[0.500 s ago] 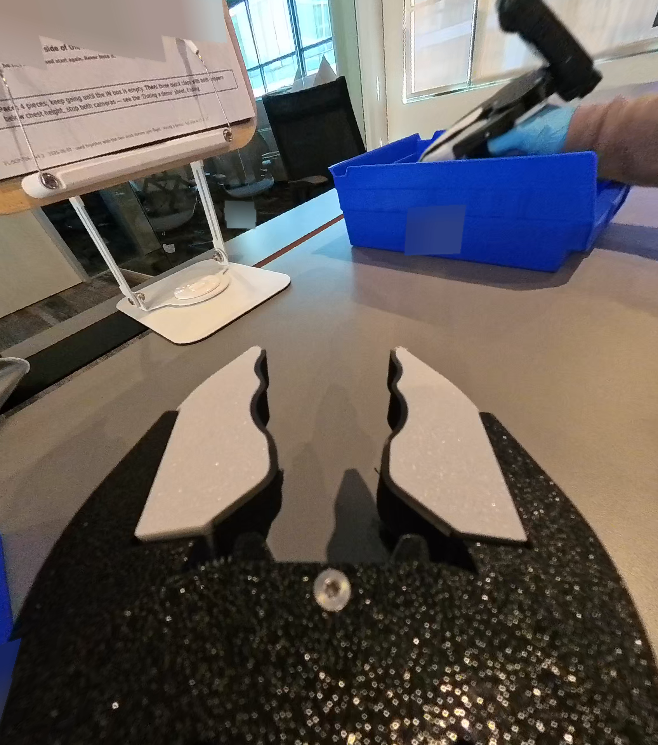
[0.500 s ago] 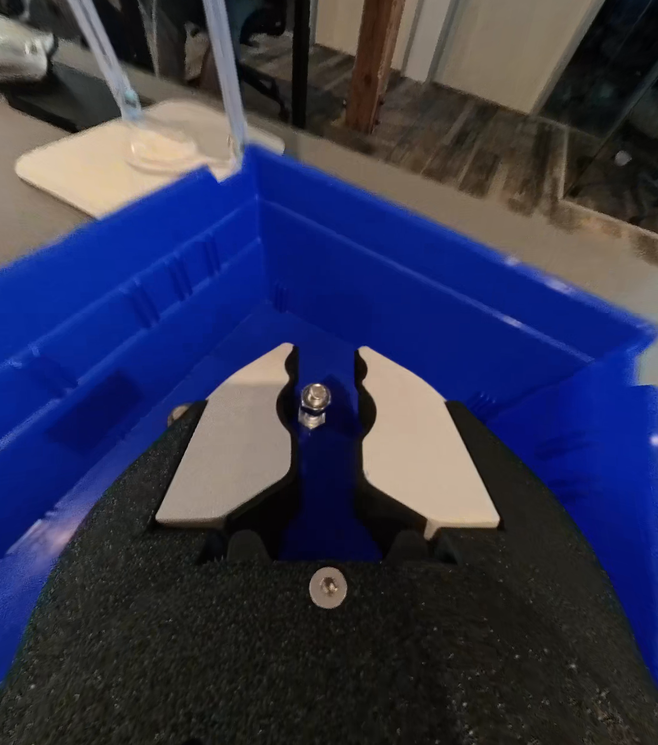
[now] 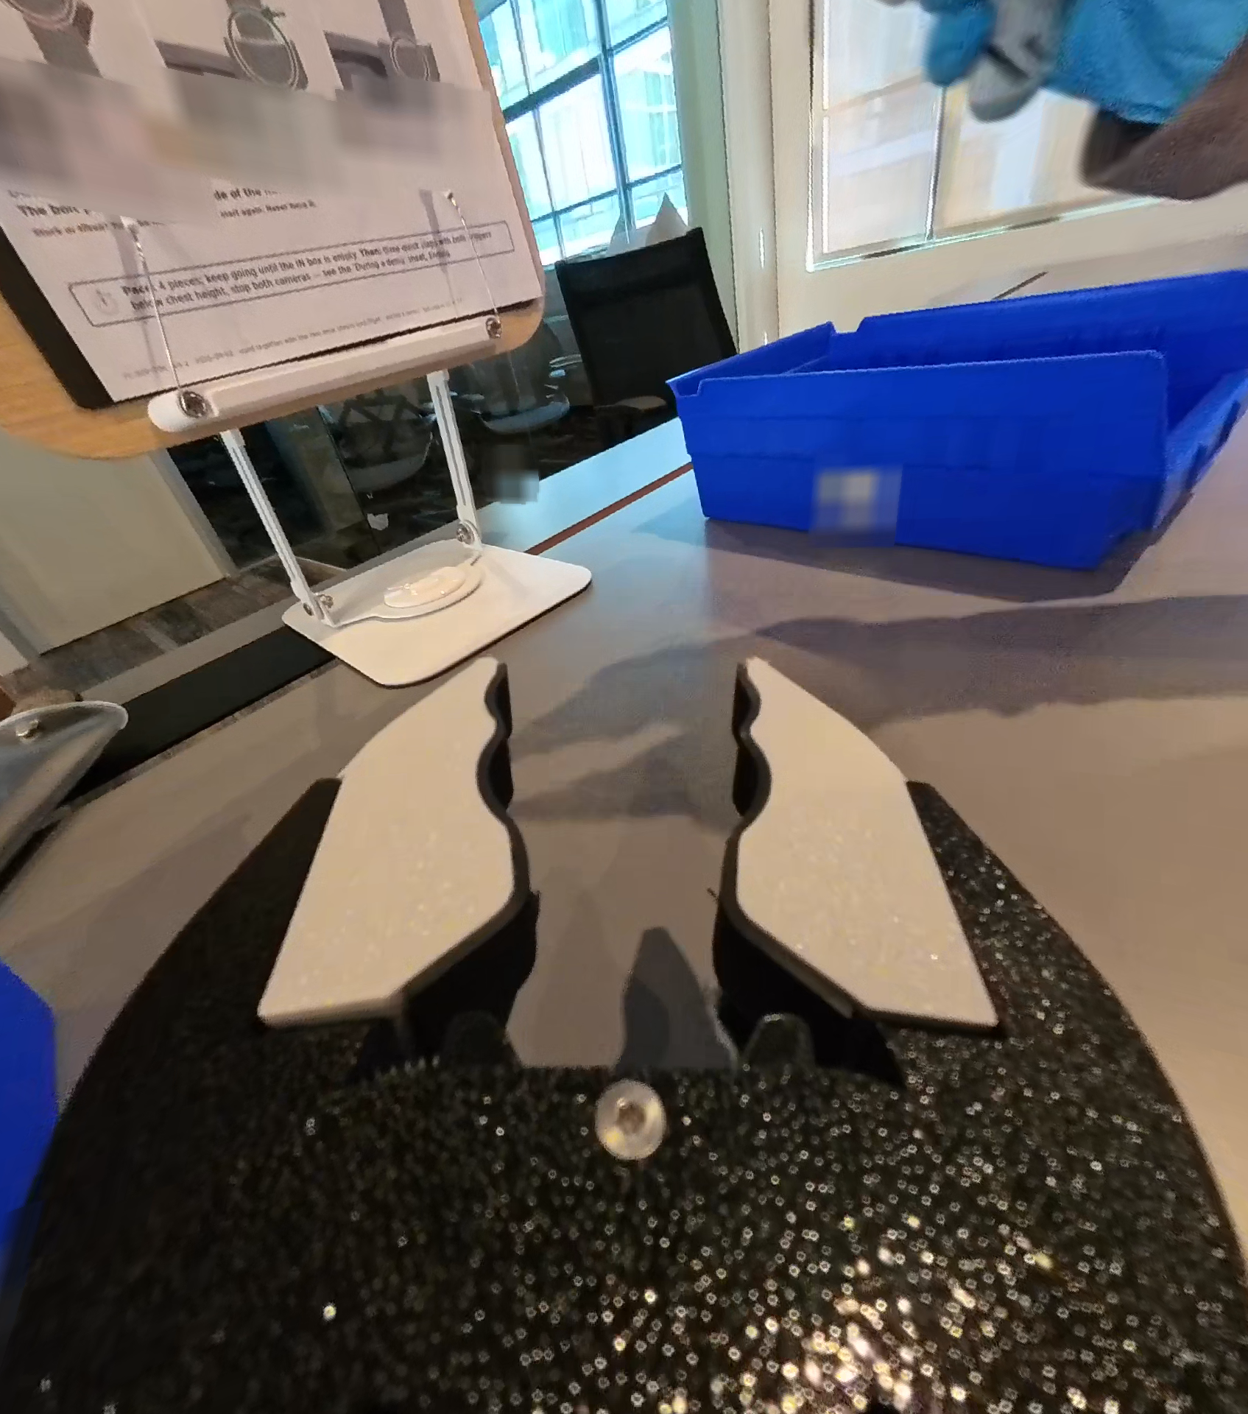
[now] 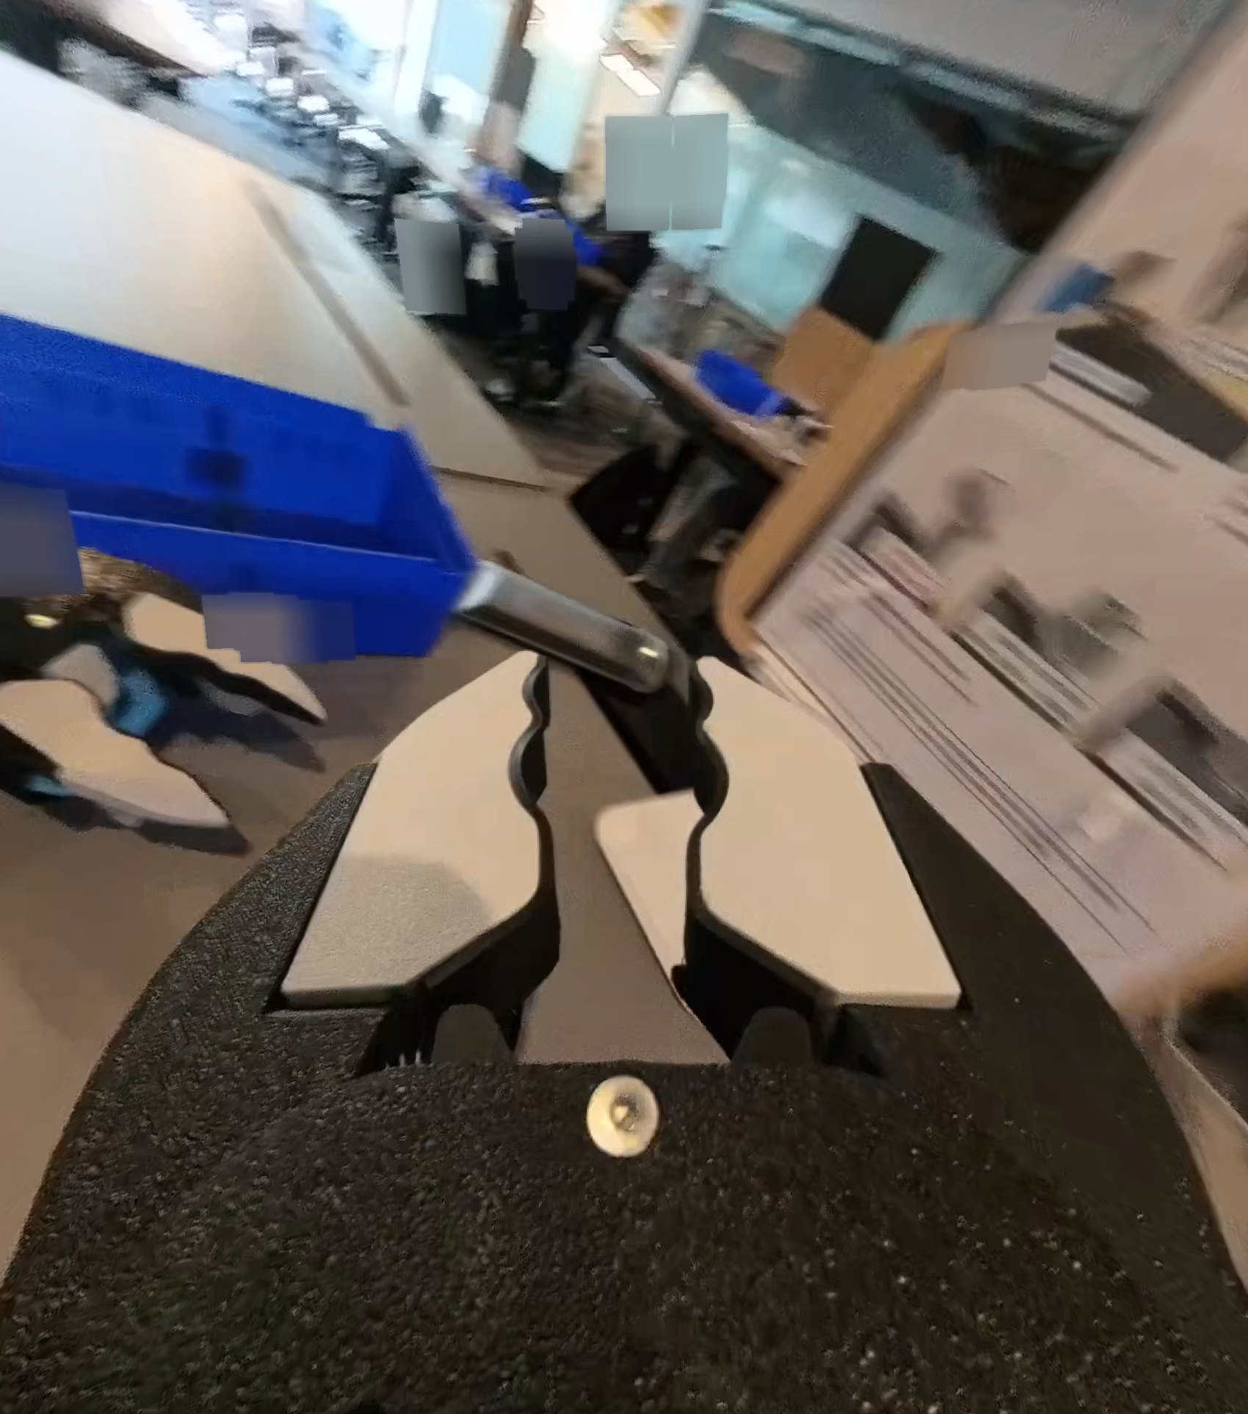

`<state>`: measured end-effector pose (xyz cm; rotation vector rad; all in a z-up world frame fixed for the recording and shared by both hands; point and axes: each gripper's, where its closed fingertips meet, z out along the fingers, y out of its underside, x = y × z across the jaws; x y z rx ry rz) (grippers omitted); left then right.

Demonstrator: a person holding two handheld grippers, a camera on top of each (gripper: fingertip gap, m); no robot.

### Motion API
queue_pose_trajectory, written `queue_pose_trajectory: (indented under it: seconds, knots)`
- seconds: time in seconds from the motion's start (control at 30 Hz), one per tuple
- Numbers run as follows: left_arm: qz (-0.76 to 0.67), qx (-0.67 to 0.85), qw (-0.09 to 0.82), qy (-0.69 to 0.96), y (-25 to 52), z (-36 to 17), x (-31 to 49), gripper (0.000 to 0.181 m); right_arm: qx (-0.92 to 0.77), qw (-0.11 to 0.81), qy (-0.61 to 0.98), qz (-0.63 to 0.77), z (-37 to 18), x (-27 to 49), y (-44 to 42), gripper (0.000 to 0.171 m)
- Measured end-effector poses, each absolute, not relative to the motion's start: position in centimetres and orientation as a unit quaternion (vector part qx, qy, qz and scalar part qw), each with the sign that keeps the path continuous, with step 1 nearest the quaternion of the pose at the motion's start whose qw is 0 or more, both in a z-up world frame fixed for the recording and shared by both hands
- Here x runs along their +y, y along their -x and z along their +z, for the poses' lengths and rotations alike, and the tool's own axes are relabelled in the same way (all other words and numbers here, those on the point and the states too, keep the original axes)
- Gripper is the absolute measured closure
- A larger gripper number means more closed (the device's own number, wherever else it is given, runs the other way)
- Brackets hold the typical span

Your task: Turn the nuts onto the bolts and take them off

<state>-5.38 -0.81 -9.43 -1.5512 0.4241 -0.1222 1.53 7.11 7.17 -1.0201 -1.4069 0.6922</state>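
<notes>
Out of the blue bin point(image 3: 934, 451) comes the right hand-held gripper point(image 4: 620, 689), tilted, fingers parted, empty; left hand-held gripper point(image 3: 620, 734) hovers released over the tabletop point(image 3: 1064, 765). Bolt unseen.

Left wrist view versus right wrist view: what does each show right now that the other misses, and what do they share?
Only the left wrist view shows the blue bin by the windows and a gloved hand blurred at the top right.

Only the right wrist view shows the right gripper, its jaws apart with nothing between them, the other blue bin with a metal clamp beside it, and blurred office desks beyond.

Both show the grey table, the document stand with its instruction sheet, and the left gripper, open and empty. No nut or bolt is visible.
</notes>
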Motion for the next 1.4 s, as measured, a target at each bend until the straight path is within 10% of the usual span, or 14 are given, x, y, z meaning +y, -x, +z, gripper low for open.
queue_pose_trajectory:
  seconds: [0.67, 1.4]
  knots:
    - [-0.013, 0.261, 0.705, 0.659, 2.9, -9.0, -2.1, 0.136, -0.999, -0.040, 0.011, 0.024, -13.7, -14.3, 22.3, 0.152]
    - [-0.019, 0.269, 0.696, 0.665, 2.8, -9.4, -2.0, 0.135, -0.998, 0.022, -0.020, -0.057, -14.0, -13.5, 24.1, 0.153]
